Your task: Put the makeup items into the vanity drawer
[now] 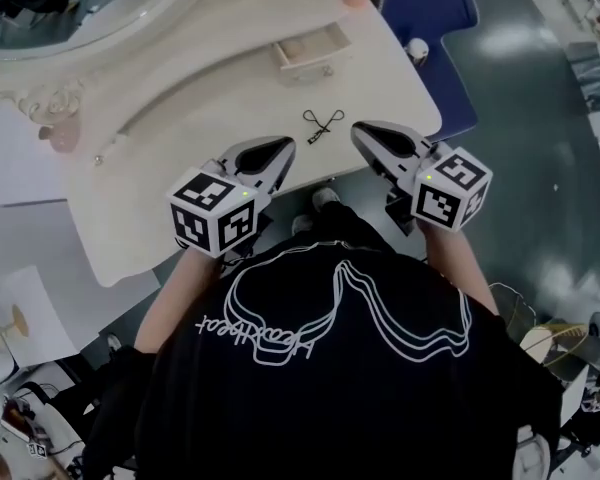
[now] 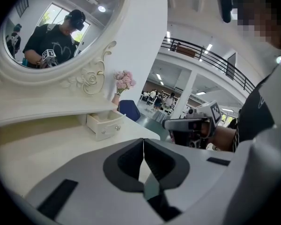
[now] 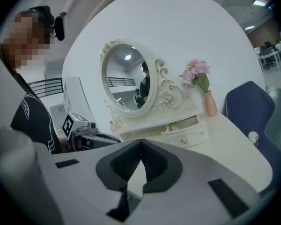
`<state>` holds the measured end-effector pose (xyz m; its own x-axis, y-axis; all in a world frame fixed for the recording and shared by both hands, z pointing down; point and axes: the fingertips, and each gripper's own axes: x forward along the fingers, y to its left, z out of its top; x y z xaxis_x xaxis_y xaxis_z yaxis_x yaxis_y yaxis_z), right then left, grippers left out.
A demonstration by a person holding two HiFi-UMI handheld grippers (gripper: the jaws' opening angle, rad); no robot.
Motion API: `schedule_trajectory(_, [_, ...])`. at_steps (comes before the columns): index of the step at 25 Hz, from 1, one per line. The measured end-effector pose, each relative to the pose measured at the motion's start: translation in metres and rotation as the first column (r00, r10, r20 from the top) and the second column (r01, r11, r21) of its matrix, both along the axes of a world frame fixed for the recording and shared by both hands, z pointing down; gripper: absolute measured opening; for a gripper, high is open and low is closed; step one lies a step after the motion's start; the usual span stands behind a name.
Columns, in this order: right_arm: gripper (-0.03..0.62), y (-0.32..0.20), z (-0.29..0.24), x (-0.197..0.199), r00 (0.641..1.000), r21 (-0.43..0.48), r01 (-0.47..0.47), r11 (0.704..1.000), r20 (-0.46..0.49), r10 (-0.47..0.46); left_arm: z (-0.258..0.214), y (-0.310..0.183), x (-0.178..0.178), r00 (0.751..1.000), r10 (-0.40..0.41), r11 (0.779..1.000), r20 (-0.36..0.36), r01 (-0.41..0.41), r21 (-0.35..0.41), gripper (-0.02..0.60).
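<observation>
Just before the eyelash curler (image 1: 318,125), left hand-held gripper (image 1: 283,148) and right hand-held gripper (image 1: 362,133) sit closed, empty.

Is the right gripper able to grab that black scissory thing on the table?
Probably yes. The eyelash curler lies alone on the tabletop just ahead of the right gripper, with nothing between them. Its jaws are shut, so they must open first.

Black T-shirt (image 1: 380,408), white outline print
</observation>
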<state>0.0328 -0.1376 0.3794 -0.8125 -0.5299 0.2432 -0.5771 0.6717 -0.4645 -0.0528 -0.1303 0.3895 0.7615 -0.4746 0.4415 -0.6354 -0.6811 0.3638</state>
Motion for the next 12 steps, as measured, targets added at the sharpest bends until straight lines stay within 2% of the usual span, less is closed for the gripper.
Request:
schedule_trajectory(1, [0.006, 0.002, 0.003, 0.002, 1.000, -0.007, -0.011, 1.000, 0.002, 0.011, 0.003, 0.000, 0.003, 1.000, 0.015, 1.000, 0.005, -0.015, -0.001, 0.009])
schedule_trajectory(3, [0.006, 0.004, 0.008, 0.006, 1.000, -0.020, -0.030, 0.999, -0.001, 0.030, 0.010, 0.000, 0.008, 0.999, 0.043, 0.999, 0.018, -0.043, -0.009, 0.066])
schedule_trajectory(8, [0.006, 0.005, 0.020, 0.016, 0.998, -0.045, -0.067, 0.997, -0.001, 0.067, 0.033, -0.003, 0.020, 0.995, 0.096, 0.995, 0.039, -0.094, -0.044, 0.103])
schedule_trajectory(12, [0.006, 0.008, 0.026, 0.026, 0.995, -0.060, -0.096, 0.994, 0.000, 0.096, 0.054, -0.006, 0.031, 0.985, 0.149, 0.988, 0.084, -0.145, -0.057, 0.135])
